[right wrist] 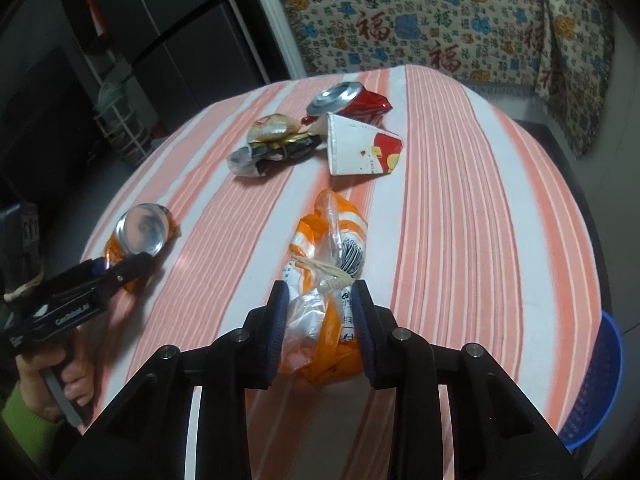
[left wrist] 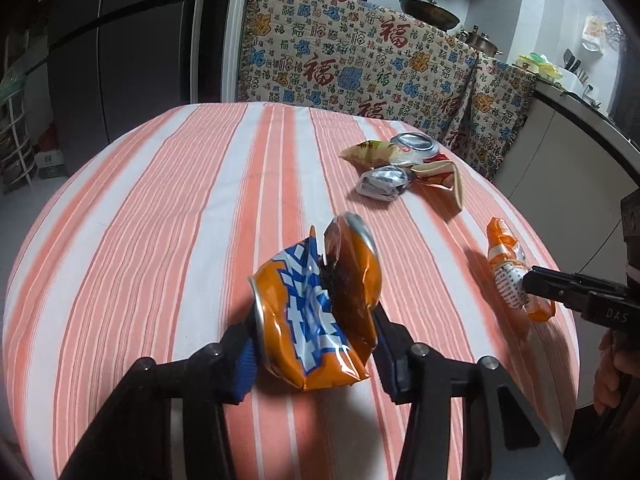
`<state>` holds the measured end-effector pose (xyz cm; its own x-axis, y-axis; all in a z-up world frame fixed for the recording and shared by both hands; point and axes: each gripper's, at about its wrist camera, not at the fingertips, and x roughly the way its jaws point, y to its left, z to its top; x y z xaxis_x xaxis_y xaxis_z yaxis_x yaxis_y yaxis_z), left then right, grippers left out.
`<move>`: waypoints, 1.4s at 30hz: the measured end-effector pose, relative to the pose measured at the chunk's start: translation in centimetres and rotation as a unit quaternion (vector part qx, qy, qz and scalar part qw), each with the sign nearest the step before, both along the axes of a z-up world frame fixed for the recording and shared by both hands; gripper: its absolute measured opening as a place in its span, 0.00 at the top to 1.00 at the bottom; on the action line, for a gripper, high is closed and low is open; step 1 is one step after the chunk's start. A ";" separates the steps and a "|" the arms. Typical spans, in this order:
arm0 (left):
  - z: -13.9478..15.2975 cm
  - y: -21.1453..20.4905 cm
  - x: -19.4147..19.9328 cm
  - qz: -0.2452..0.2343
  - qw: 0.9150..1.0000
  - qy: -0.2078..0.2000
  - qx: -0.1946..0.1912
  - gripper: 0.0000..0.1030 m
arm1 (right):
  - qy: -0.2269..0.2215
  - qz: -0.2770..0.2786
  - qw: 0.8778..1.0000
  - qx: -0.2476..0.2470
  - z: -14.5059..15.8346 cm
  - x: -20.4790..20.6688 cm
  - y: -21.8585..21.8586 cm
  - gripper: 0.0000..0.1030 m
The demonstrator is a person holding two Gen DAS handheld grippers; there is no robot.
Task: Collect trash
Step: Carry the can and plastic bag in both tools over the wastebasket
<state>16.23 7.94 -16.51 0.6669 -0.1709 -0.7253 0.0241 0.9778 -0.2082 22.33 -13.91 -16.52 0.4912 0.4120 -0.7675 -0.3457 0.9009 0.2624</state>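
Observation:
A crushed orange-and-blue can [left wrist: 316, 312] sits between the fingers of my left gripper [left wrist: 314, 340], which is shut on its dented sides. The right wrist view shows the same can [right wrist: 140, 228] at the left, with the left gripper [right wrist: 132, 268] and a hand in a green sleeve behind it. My right gripper [right wrist: 320, 316] is shut on the near end of an orange-and-clear plastic wrapper [right wrist: 328, 240] tied with string. The wrapper [left wrist: 506, 264] and right gripper [left wrist: 532, 286] also show at the right of the left wrist view. Both pieces are low over the striped tablecloth [right wrist: 460, 200].
A pile of trash lies farther back on the table: a crushed red can [right wrist: 348, 100], a flattened paper cup [right wrist: 360, 148] and crumpled wrappers [right wrist: 272, 148]. A blue basket [right wrist: 600, 380] stands below the table's right edge. A patterned cloth [left wrist: 340, 60] hangs behind.

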 end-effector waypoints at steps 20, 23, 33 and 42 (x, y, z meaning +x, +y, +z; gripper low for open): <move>1.8 -11.6 -0.8 -0.090 0.996 -0.001 -0.013 0.52 | 0.005 -0.036 0.996 0.076 1.1 -1.8 -6.4 0.69; 1.6 -12.7 -0.5 -0.095 0.995 0.002 -0.016 0.52 | 0.004 -0.044 0.996 0.081 1.2 -2.1 -7.5 0.69; 3.1 -18.2 1.0 -0.142 0.989 0.009 -0.029 0.52 | 0.000 -0.087 0.987 0.135 2.6 -3.2 -12.8 0.69; 4.7 -30.5 3.9 -0.244 0.968 0.022 -0.051 0.52 | -0.016 -0.181 0.980 0.083 5.0 -3.5 -24.8 0.69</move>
<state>20.13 -22.57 -11.85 0.4583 -0.5302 -0.7134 0.4663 0.8267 -0.3148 18.80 -38.72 -11.55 0.6506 0.3244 -0.6866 -0.0207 0.9114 0.4110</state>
